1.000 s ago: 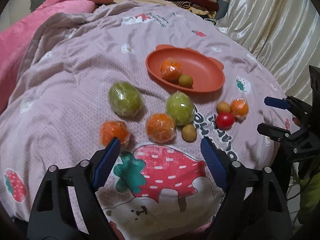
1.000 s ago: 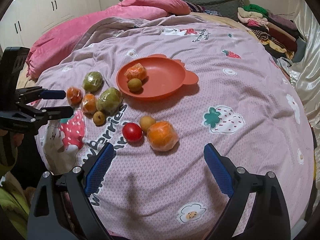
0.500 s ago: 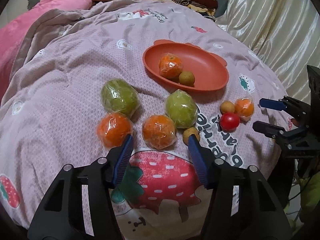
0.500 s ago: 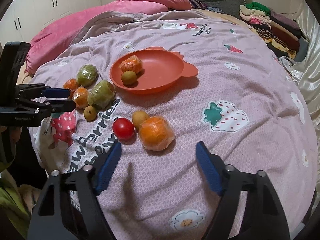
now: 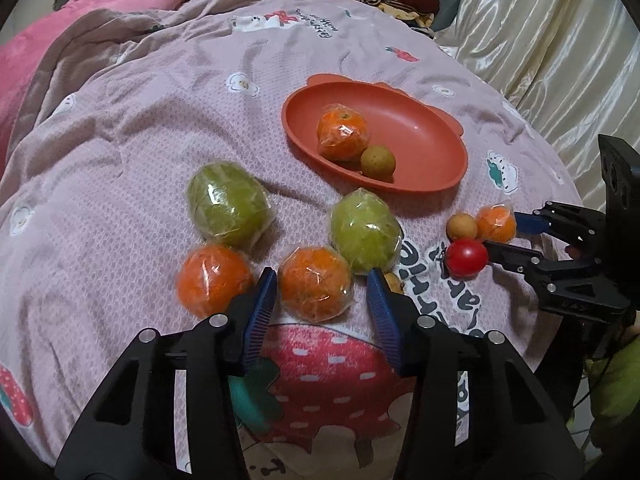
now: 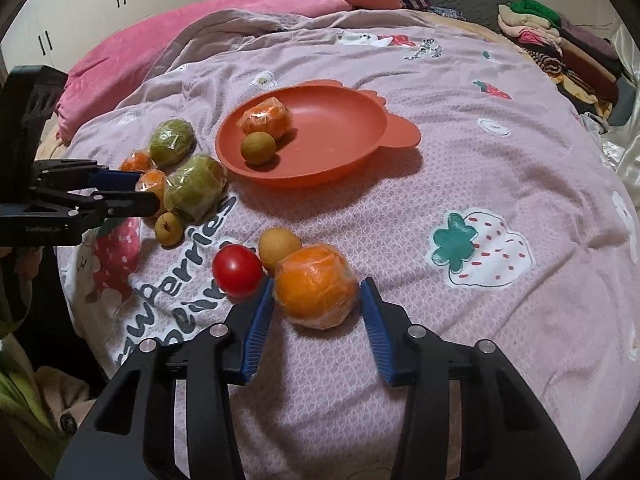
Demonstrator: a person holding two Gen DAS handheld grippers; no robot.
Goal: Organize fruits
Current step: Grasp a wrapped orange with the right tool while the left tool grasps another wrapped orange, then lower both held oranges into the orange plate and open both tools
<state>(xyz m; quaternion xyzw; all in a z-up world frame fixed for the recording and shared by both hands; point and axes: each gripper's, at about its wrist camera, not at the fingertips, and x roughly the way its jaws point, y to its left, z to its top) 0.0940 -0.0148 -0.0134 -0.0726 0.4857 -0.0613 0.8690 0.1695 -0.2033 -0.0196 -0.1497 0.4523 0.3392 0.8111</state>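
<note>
On the pink quilt, my left gripper [image 5: 322, 306] straddles a plastic-wrapped orange [image 5: 316, 288]. Its jaws are closing, with a small gap still showing at the right pad. My right gripper [image 6: 318, 310] frames another wrapped orange [image 6: 316, 290] beside a red tomato [image 6: 238, 270] and a small yellow fruit [image 6: 279, 246]. Those jaws are closing too; the left pad is at the wrap and the right pad stands just off it. The orange-red plate [image 5: 416, 136] behind holds a wrapped orange [image 5: 342, 136] and a small brown fruit [image 5: 378, 162].
Two wrapped green fruits [image 5: 228, 204] [image 5: 366, 232], a third orange [image 5: 214, 280] and a small brown fruit [image 6: 170, 228] lie around the left gripper. Pink bedding [image 6: 240, 36] is piled at the back left, folded clothes [image 6: 560, 40] at the back right, and a satin curtain [image 5: 540, 40] on the right.
Both grippers came forward and down onto their oranges. Their jaws narrowed from wide open to just outside the fruit. No fruit has moved.
</note>
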